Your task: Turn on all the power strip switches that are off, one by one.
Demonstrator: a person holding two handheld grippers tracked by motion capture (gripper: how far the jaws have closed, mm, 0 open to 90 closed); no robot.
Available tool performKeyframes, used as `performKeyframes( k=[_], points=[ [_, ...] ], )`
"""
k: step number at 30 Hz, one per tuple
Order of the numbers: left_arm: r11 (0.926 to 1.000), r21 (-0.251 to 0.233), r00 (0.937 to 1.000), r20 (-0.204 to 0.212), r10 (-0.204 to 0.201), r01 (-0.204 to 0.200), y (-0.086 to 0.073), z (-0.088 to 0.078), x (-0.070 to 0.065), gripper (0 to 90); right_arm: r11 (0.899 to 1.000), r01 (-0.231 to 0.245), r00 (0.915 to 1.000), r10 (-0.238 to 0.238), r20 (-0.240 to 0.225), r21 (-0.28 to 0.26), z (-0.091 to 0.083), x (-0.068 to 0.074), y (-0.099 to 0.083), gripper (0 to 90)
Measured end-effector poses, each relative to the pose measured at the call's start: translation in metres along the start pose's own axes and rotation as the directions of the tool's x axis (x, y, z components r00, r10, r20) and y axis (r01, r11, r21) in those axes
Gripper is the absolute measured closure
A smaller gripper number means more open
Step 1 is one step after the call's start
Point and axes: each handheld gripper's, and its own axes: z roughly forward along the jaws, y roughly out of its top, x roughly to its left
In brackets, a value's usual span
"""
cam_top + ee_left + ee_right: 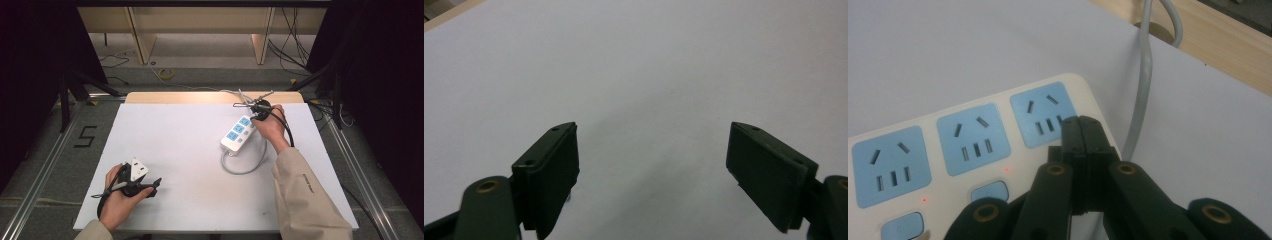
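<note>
A white power strip (238,132) with three blue sockets lies at the right of the white table top (190,165). My right gripper (252,118) is over its far end. In the right gripper view the strip (973,145) lies below, and the right gripper (1081,122) is shut with nothing in it, its tips at the edge of the end socket (1043,115). Small red lights glow beside the strip's blue buttons (990,191). My left gripper (154,187) rests near the front left of the table. The left gripper (653,150) is open, and only bare table shows between the jaws.
The strip's grey cable (245,167) loops toward the person and another run (1143,75) leads off past the table's wooden far edge (200,96). Beyond the table are a floor with loose cables (295,45) and wooden furniture legs (142,40).
</note>
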Motion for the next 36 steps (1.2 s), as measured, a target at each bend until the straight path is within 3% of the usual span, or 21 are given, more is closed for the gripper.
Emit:
performKeyframes(
  k=[36],
  points=[
    [1.0,0.001,1.0,0.0,0.001,-0.001,-0.0002,-0.0005,-0.0003,21.4,1.0,0.005,1.0,-0.005,0.0,0.03,0.0059,0.0032,-0.0002,90.0]
  ],
)
